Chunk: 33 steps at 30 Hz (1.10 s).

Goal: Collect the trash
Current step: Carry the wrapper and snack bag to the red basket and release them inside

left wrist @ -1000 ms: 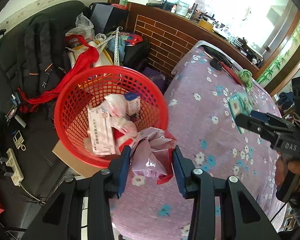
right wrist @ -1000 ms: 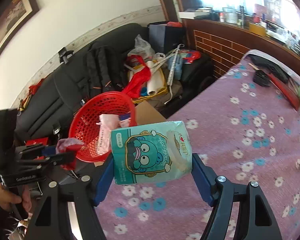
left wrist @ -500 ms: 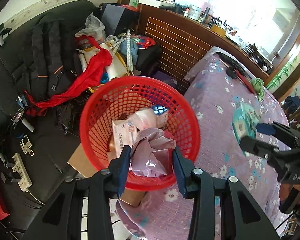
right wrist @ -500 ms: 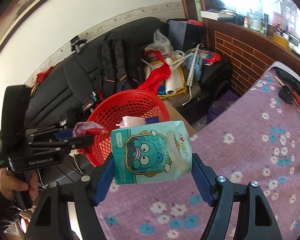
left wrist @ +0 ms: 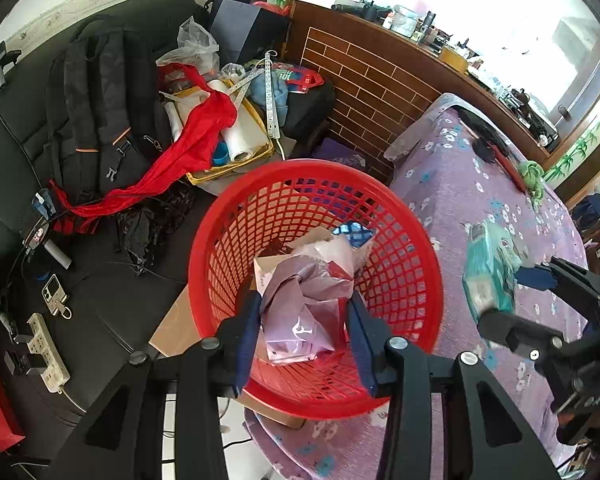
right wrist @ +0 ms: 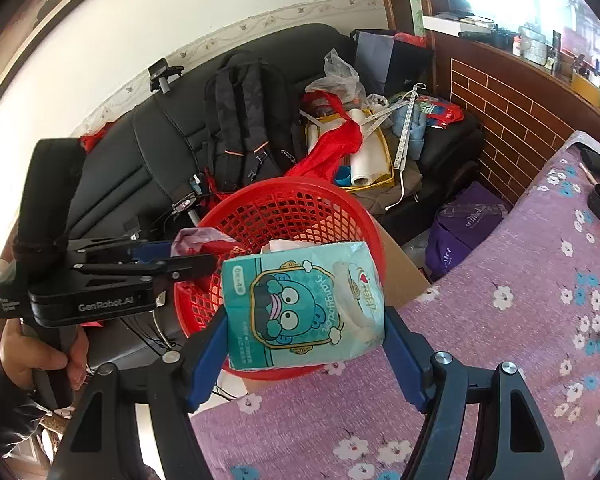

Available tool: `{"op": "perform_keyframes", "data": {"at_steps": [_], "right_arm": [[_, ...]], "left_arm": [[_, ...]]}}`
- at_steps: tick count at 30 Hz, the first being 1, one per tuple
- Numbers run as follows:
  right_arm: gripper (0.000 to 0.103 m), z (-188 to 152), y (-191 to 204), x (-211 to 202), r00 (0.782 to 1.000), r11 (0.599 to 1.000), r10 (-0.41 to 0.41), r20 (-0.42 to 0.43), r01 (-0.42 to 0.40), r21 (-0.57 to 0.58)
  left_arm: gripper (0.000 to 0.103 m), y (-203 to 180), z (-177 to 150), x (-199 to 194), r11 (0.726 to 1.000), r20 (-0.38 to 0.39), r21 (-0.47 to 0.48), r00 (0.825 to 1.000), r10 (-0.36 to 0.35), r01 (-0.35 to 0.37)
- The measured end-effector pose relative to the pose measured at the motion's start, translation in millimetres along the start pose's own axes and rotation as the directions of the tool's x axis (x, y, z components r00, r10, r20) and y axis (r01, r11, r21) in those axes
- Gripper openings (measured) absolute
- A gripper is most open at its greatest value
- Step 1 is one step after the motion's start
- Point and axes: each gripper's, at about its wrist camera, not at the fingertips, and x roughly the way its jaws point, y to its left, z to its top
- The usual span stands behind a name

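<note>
A: Where is the trash?
B: The crumpled pink plastic wrapper is pinched between the blue pads of the left gripper, which hangs over the open mouth of the red basket. The teal tissue pack with a cartoon face is squeezed between the pads of the right gripper, its sides dented inward, held above the near edge of the table and just in front of the basket's rim.

A: How wide are the fingers?
B: The left ones are partly closed, pressed on the wrapper's sides. The right ones stand wider, spanning the pack's full width.

A: And the hands?
B: Both grippers tilt steeply downward. From the right wrist view, a hand grips the left tool's black handle at the lower left, with a dark sleeve below it.

A: What is in the basket?
B: Paper and plastic scraps, with a blue-patterned packet against the far wall. The basket sits on a cardboard box beside the table's edge.

A: What else is around?
B: The purple flowered tablecloth covers the table to the right. Behind the basket, a black sofa carries a black backpack, a red cloth and a yellow tray of rolls. A power strip lies on the sofa's near edge. Nothing blocks the basket's opening.
</note>
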Motion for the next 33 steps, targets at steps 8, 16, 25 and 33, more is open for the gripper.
{"op": "perform_keyframes", "data": {"at_steps": [8,16,25,33], "right_arm": [[0.076,1.1,9.7,12.7,1.000,1.000,0.002,-0.017,-0.002,-0.009],[0.081,2.5,12.0,18.1,1.000,1.000,-0.004,-0.027,0.004,0.000],[0.085,-2.9,13.2,3.1,1.000,1.000,-0.024,-0.002,0.024,-0.003],[0.092,-30.1,7.2,-33.6,0.999,1.000,-0.024,0.040,0.025,-0.019]], "left_arm": [[0.044,6.6,7.5,9.2,1.000,-0.010,0.004,1.000,-0.007,0.007],[0.066,9.8,8.4,14.4,1.000,-0.013,-0.015,1.000,0.003,-0.003],[0.079,10.8,2.4,7.8,0.999,0.000,-0.036,1.000,0.025,-0.025],[0.103,-10.0,-20.5,-18.7,0.996,0.055,-0.056,0.996,0.074,-0.071]]}}
